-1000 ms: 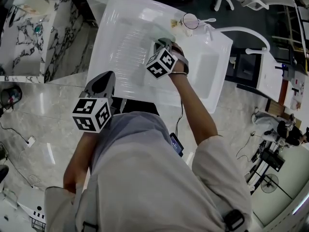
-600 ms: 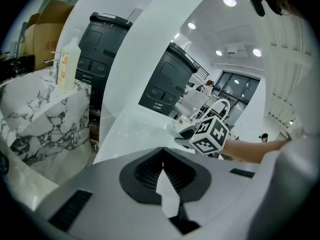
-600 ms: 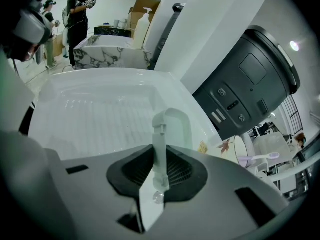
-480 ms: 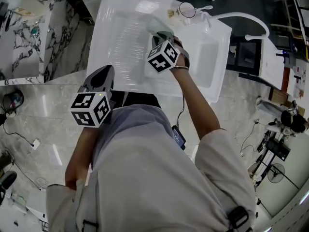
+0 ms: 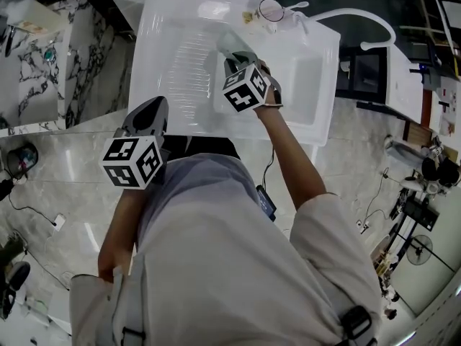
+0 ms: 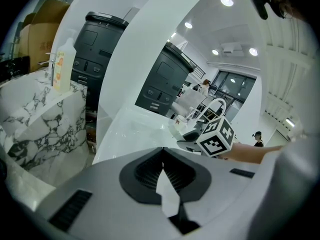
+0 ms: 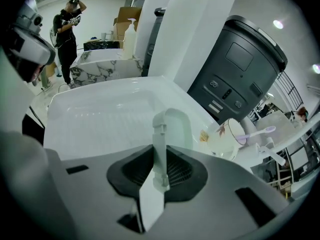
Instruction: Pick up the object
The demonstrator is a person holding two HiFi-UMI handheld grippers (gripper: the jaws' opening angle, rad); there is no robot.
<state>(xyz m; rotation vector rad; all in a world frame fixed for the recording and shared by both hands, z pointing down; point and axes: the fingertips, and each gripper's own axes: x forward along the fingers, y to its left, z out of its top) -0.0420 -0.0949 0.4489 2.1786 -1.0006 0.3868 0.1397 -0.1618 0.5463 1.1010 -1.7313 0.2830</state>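
My right gripper (image 5: 240, 59) is over the white sink counter (image 5: 173, 20), shut on a pale green plastic object (image 5: 230, 44). In the right gripper view the object (image 7: 170, 121) shows a flat upright strip pinched between the dark pads, with an arched loop rising above the gripper (image 7: 161, 170). It hangs off the counter surface. My left gripper (image 5: 146, 123) is held back at the counter's near edge. In the left gripper view its jaws (image 6: 162, 156) meet, with nothing between them.
A white mug (image 5: 271, 10) with a toothbrush in it (image 7: 231, 133) stands at the counter's far side beside a curved white faucet (image 5: 360, 27). A sink basin (image 5: 306, 85) lies to the right. A marble stand (image 5: 43, 56) with a bottle (image 6: 63, 66) is on the left.
The right gripper, with the green object in it, has drawn a little back from the mug toward the person. The left gripper has stayed where it was.
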